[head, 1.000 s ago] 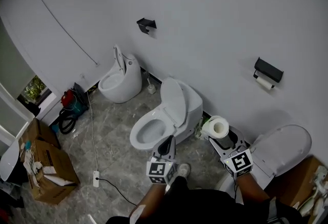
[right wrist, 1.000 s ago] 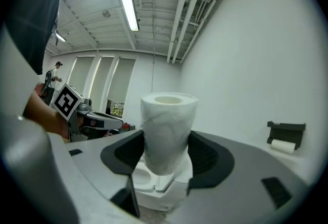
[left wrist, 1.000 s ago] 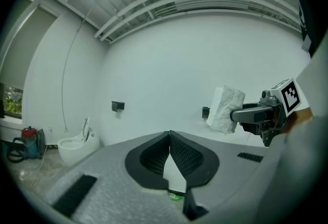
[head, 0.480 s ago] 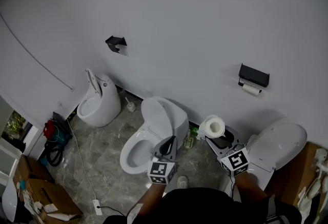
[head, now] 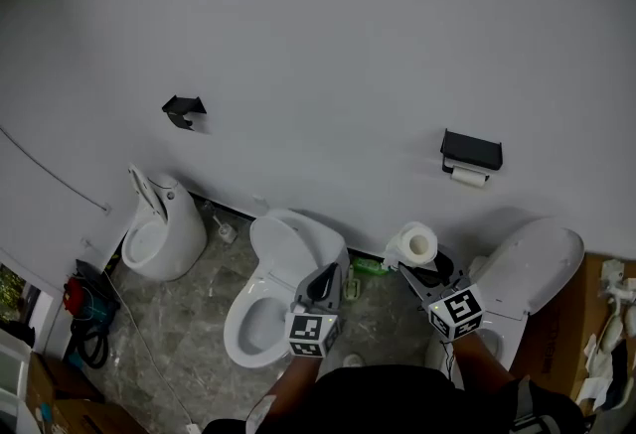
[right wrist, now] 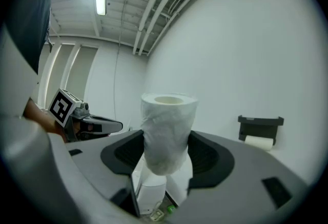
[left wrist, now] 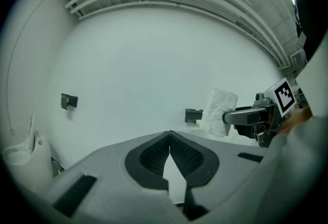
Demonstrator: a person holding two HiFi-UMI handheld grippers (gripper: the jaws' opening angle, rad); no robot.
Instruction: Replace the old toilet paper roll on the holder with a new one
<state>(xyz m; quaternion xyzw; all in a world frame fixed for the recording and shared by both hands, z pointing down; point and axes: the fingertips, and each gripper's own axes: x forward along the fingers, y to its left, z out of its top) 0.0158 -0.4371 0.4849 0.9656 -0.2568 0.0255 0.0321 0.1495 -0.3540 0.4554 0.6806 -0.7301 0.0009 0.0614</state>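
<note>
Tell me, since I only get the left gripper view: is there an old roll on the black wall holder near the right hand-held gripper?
Observer: Yes. The right gripper view shows a thin white paper roll hanging under the black wall-mounted holder.
Operator: How does the new roll sit in the grip?
Observer: The right hand-held gripper is shut on the fat white toilet paper roll, which stands upright with its hollow core facing up.
Operator: Anything under the holder?
Observer: In the head view, a white ceramic toilet with its lid raised stands below and left of it.
</note>
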